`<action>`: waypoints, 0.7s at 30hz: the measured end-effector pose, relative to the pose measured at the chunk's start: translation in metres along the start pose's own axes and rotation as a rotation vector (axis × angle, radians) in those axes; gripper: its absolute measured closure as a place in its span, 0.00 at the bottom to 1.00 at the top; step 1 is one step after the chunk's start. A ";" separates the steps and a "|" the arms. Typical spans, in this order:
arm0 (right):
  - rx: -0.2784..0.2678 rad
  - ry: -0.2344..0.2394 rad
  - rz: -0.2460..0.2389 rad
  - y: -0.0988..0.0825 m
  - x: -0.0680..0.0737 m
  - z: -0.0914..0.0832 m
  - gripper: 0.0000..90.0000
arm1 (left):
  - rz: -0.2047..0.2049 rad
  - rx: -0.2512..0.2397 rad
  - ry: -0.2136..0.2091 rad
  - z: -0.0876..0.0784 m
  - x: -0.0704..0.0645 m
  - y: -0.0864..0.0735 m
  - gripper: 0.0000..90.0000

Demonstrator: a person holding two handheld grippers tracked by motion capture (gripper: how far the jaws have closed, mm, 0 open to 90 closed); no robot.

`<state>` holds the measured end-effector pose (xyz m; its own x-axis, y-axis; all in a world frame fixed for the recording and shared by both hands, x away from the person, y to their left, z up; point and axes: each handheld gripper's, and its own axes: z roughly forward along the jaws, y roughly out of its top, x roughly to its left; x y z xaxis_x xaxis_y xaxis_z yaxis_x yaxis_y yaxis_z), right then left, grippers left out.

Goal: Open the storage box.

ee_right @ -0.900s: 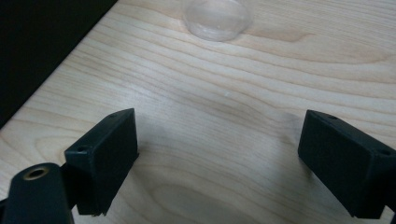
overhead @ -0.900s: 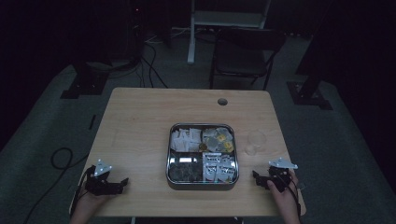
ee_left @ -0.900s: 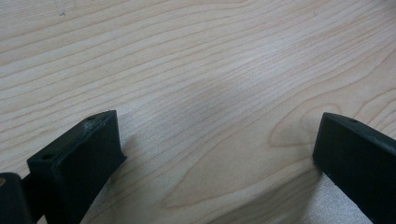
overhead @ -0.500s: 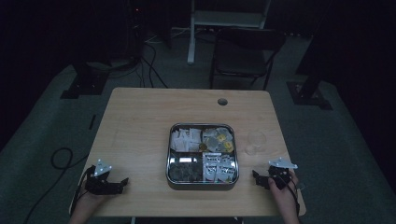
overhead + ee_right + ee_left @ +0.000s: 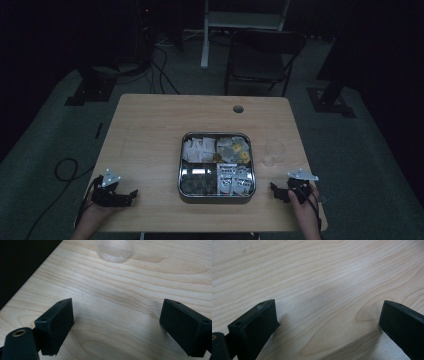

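Nothing has shifted since the earlier frames: both of my grippers rest in the same spots on the light wooden table [image 5: 150,130], and the tray has not moved.

My left gripper [image 5: 131,194] lies near the table's near-left corner, at about 8 o'clock from the tray, with its grey plate on top and its cable trailing off the edge. Its own camera shows the two black jaws spread wide apart over bare wood grain, with nothing between them.

My right gripper [image 5: 274,191] lies near the near-right corner, at about 4 o'clock from the tray, held in my right hand [image 5: 305,202]. Its jaws are also spread wide and hold nothing. Ahead of them, at 12 o'clock in the right gripper view, stands a small clear plastic cup [image 5: 115,250].

At the table's centre sits a square metal tray [image 5: 217,198] split into four compartments. Far-left holds white packets [image 5: 198,148], far-right holds packets with yellow marks [image 5: 234,148], near-right holds white packets with dark print [image 5: 235,177], and near-left holds something dark, possibly dark sachets, though the dim light makes that hard to tell. The clear cup stands just beside the tray, at its 3 o'clock. A round cable hole [image 5: 238,108] sits near the far edge at 12 o'clock.

Beyond the table stands a dark chair [image 5: 262,57].
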<state>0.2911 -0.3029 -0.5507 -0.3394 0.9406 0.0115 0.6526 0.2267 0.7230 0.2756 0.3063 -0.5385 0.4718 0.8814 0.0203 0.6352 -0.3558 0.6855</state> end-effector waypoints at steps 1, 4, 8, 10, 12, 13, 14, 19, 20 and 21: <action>0.000 0.000 0.000 0.000 0.000 0.000 0.13 | 0.000 0.000 0.000 0.000 0.000 0.000 0.03; 0.000 0.000 0.000 0.000 0.000 0.000 0.13 | 0.008 -0.027 -0.020 -0.004 -0.006 0.012 0.03; 0.000 0.000 0.000 0.000 0.000 0.000 0.13 | 0.035 -0.066 -0.065 -0.011 -0.021 0.031 0.03; 0.000 0.000 0.000 0.000 0.000 0.000 0.13 | 0.053 -0.075 -0.077 -0.013 -0.030 0.041 0.03; 0.000 0.000 0.000 0.000 0.000 0.000 0.13 | 0.072 -0.088 -0.091 -0.015 -0.037 0.051 0.03; 0.000 0.000 0.000 0.000 0.000 0.000 0.13 | 0.072 -0.088 -0.091 -0.015 -0.037 0.051 0.03; 0.000 0.000 0.000 0.000 0.000 0.000 0.13 | 0.092 -0.096 -0.102 -0.015 -0.045 0.059 0.03; 0.000 0.000 0.000 0.000 0.000 0.000 0.13 | 0.136 -0.102 -0.122 -0.011 -0.056 0.074 0.03; 0.001 0.000 -0.001 0.000 0.000 0.000 0.13 | 0.136 -0.106 -0.127 -0.011 -0.057 0.076 0.03; 0.001 0.000 0.000 0.000 0.000 0.000 0.13 | 0.144 -0.108 -0.128 -0.011 -0.058 0.078 0.03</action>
<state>0.2911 -0.3029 -0.5508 -0.3395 0.9405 0.0114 0.6529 0.2269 0.7226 0.2907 0.2309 -0.4784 0.6307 0.7752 0.0357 0.4902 -0.4337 0.7560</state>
